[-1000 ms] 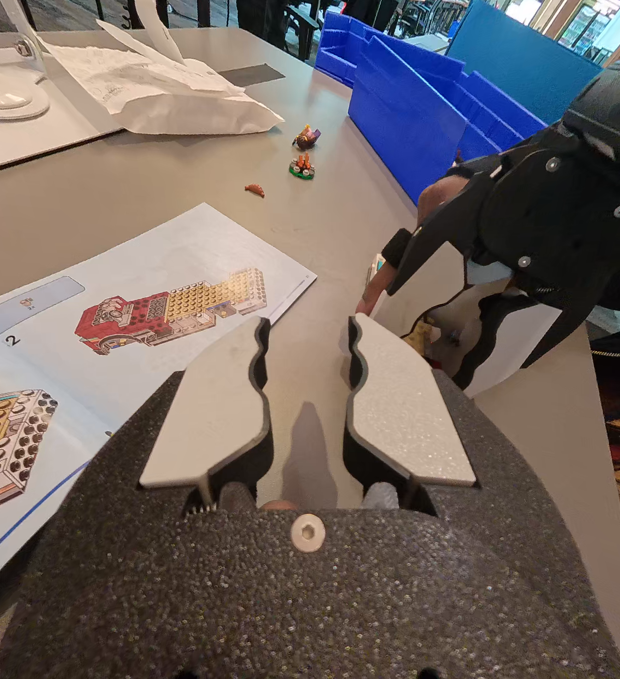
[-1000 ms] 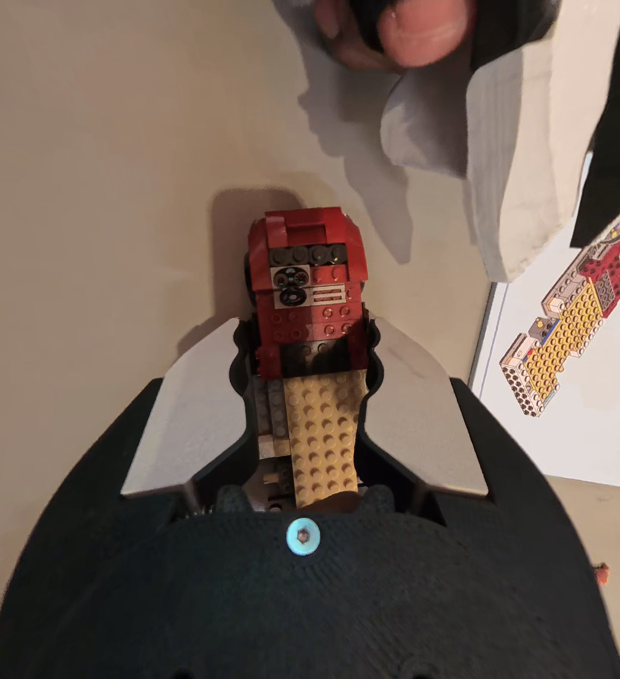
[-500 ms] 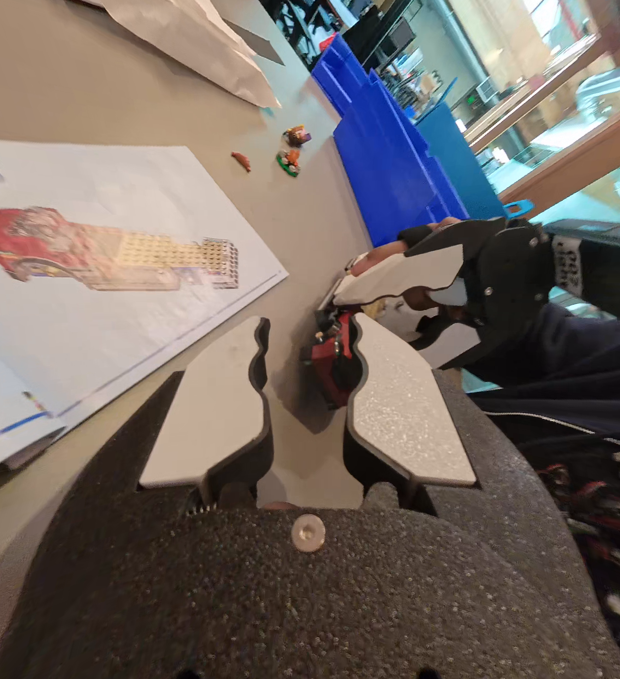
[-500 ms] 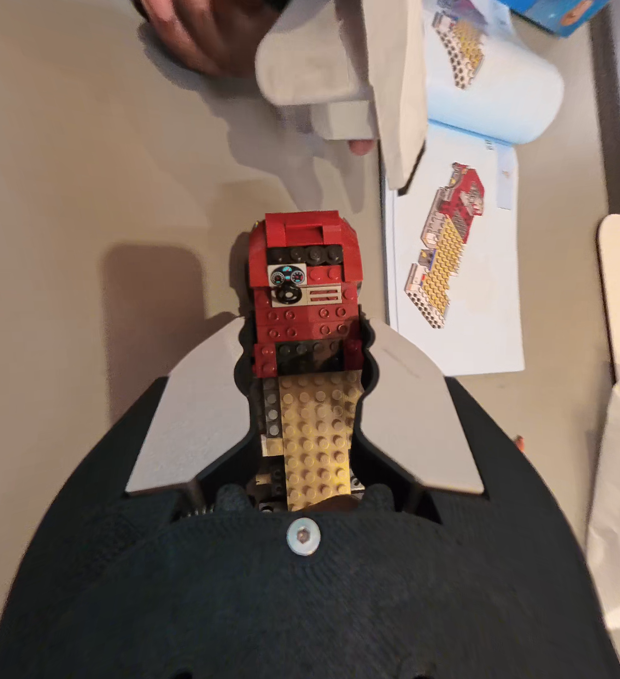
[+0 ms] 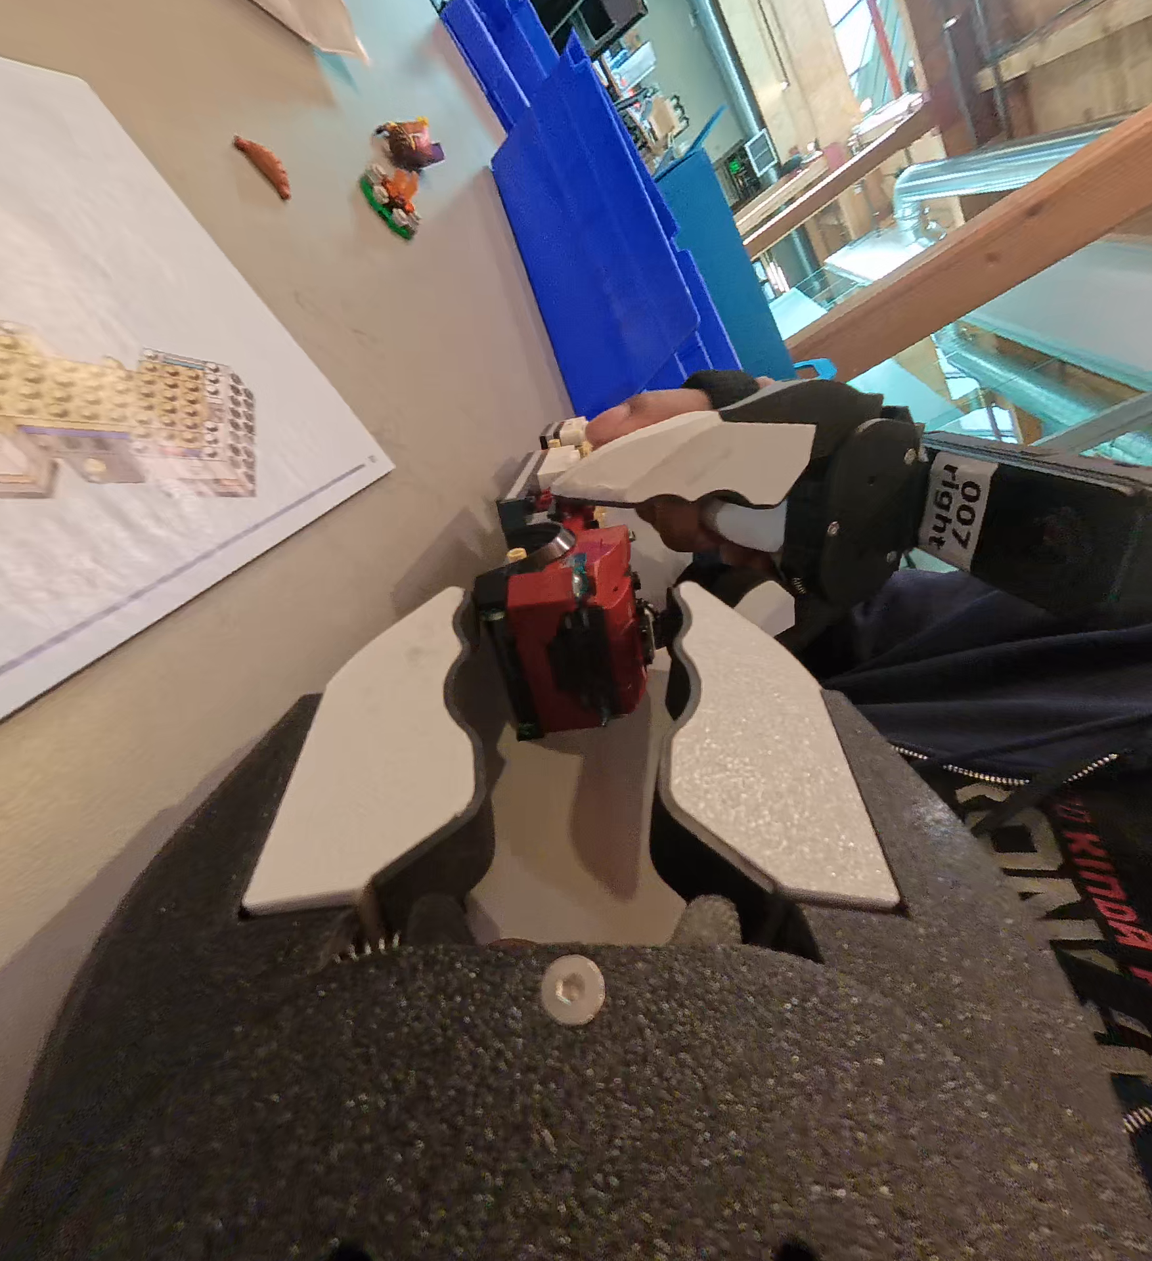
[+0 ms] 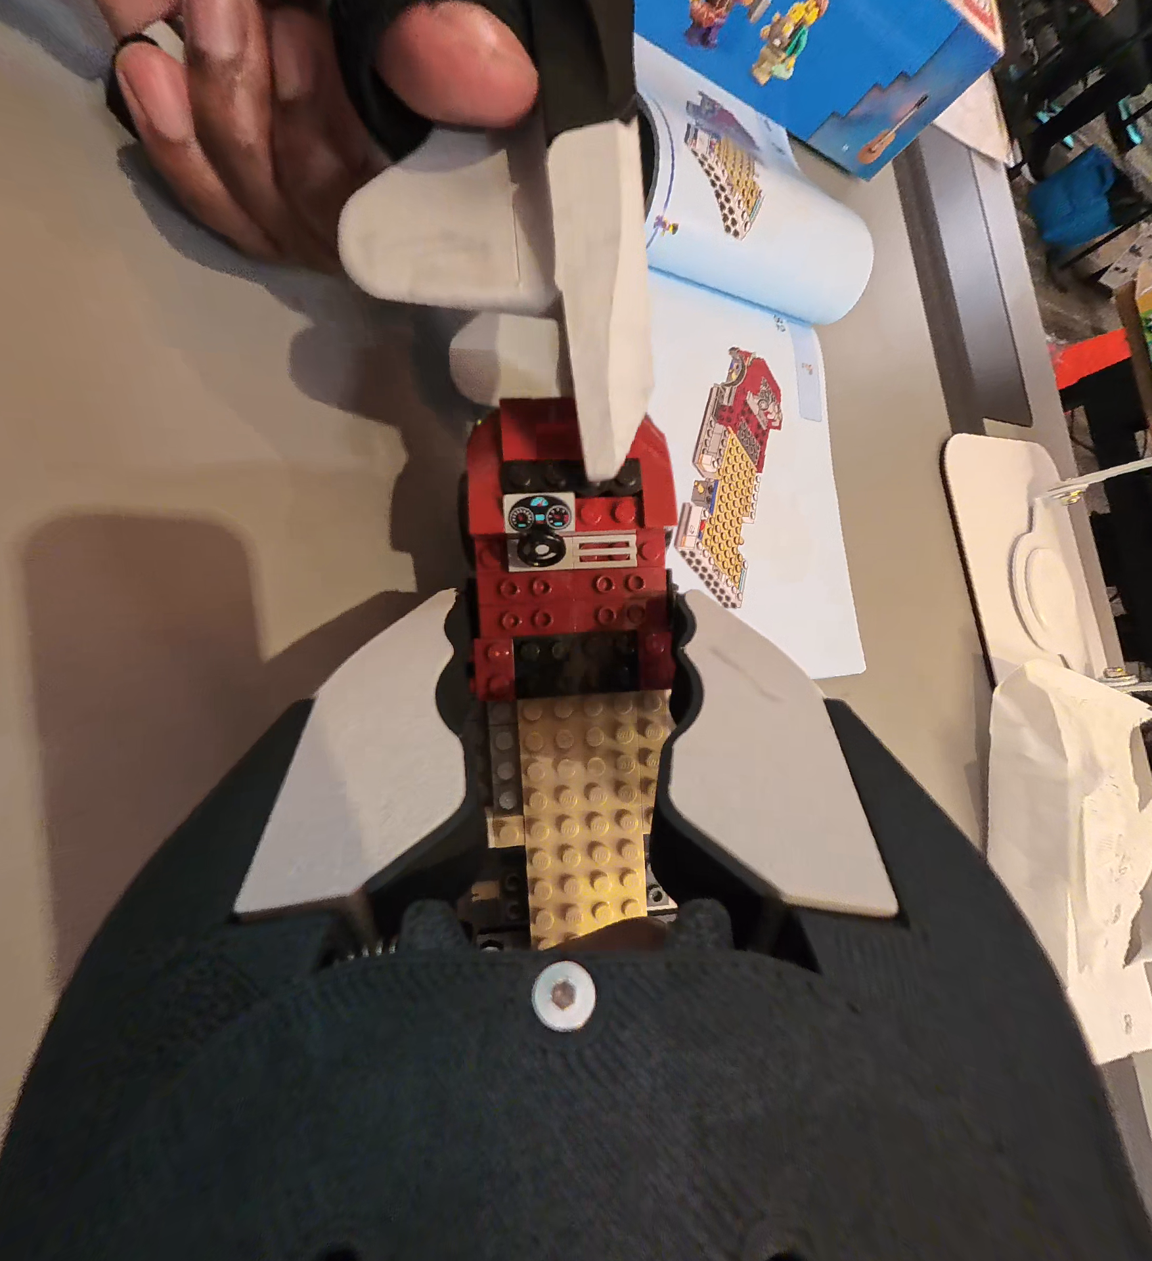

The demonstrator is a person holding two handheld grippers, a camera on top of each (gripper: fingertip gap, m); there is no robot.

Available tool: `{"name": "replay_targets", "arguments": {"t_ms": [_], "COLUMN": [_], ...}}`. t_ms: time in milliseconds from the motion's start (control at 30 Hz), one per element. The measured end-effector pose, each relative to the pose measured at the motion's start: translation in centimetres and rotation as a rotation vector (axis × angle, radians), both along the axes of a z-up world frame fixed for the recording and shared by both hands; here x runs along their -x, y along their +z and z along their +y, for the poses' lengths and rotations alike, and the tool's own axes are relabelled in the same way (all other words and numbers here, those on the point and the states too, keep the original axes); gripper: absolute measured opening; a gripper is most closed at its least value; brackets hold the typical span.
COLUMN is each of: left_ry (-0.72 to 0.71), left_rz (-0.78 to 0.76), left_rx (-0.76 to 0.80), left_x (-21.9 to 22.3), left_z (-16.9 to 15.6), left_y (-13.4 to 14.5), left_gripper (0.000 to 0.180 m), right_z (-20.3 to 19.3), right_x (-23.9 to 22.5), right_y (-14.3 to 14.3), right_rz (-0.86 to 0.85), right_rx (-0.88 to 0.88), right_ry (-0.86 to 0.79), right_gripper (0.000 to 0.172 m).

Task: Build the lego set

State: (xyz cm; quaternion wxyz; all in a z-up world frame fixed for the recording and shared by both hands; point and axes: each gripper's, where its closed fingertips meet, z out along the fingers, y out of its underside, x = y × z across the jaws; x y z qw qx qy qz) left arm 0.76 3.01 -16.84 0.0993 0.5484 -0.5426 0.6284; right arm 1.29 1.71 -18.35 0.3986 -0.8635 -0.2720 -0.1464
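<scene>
The red, black and tan toy-brick truck is sitting lengthwise between the right gripper fingers, cab end pointing forward, tan studded bed running back toward the palm; both pads are pressing its red sides, so it's being carried above the beige tabletop, not resting on it. The left gripper is straddling the cab front w/ jaws spread wider than the cab. Its left pad looks right at the black edge, while a gap shows at the right pad, so it's not clamping. One left fingertip is lying over the cab roof in the right wrist view.

Risk, as a guess: the left fingers closing off-centre could be prying bricks off the cab or twisting the truck out of the right pads, since that grip is only on the narrow sides. The model is a stack of press-fit parts, so it'd likely shed pieces if dropped.

Containers: blue plastic bins are standing along the table edge; contents hidden from here. A blue cardboard box is lying past the open instruction booklet; can't tell what's inside.
</scene>
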Motion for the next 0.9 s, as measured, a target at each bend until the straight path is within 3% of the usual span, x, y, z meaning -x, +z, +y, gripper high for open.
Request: {"name": "replay_targets", "arguments": {"t_ms": [100, 167, 200, 433, 733, 900], "left_ry": [0.001, 0.021, 0.026, 0.0, -0.028, -0.039], "left_rz": [0.007, 0.021, 0.033, 0.058, 0.046, 0.04], "left_rx": [0.003, 0.0, 0.0, -0.025, -0.045, -0.047], "left_x": [-0.1, -0.2, -0.3, -0.1, 0.1, 0.3], "left_z": [-0.2, 0.1, 0.3, -0.3, -0.9, -1.2], "left_y": [-0.1, -0.3, -0.5, -1.0, -1.1, -1.0], "left_gripper": [0.058, 0.063, 0.064, 0.063, 0.055, 0.055], "right_z": [0.0, 0.0, 0.1, -0.3, -0.2, 0.0], "right_x": [0.2, 0.6, 0.5, 0.1, 0.0, 0.3], "right_y": [0.4, 1.0, 1.3, -0.1, -0.2, -0.3], "right_rz": [-0.005, 0.02, 0.023, 0.048, 0.053, 0.07], "right_rx": [-0.021, -0.06, -0.078, -0.016, 0.004, 0.012], "right_ry": [0.004, 0.02, 0.013, 0.02, 0.05, 0.062], "right_gripper": [0.053, 0.029, 0.024, 0.034, 0.058, 0.061]}}
